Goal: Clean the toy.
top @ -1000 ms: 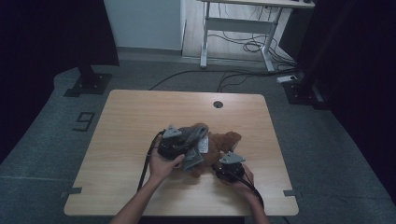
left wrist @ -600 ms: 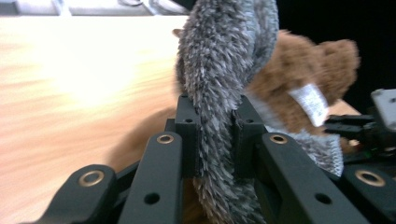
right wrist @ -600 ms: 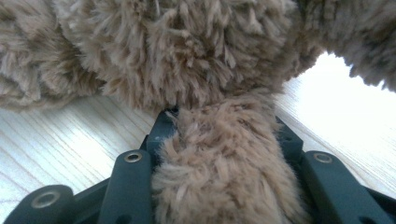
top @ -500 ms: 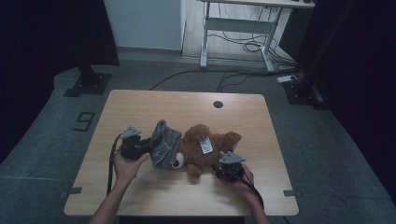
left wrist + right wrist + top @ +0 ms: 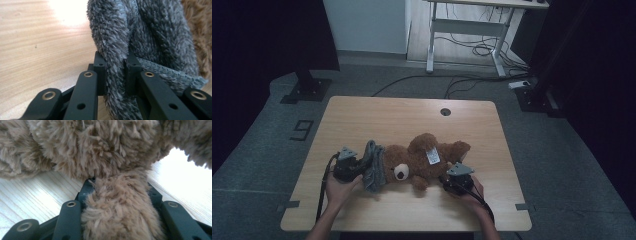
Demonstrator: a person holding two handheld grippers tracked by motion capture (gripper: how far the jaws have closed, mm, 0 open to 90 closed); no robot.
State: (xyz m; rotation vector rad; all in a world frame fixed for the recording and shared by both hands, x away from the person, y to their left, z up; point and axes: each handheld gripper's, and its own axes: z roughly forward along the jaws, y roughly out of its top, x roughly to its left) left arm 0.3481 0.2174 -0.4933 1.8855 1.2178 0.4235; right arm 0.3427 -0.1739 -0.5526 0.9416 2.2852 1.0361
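A brown teddy bear (image 5: pixel 422 162) is laid on the wooden table (image 5: pixel 377 115), with a grey cloth (image 5: pixel 373 167) beside its head.

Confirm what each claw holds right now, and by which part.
Left claw: shut on a fold of the grey fleece garment. Right claw: shut on a limb of the brown teddy bear.

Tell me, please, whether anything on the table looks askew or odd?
Nothing is damaged or spilled. The teddy bear lies sprawled on its side, its white tag exposed, with a grey fleece garment bunched by its head rather than worn, pinched by the left gripper.
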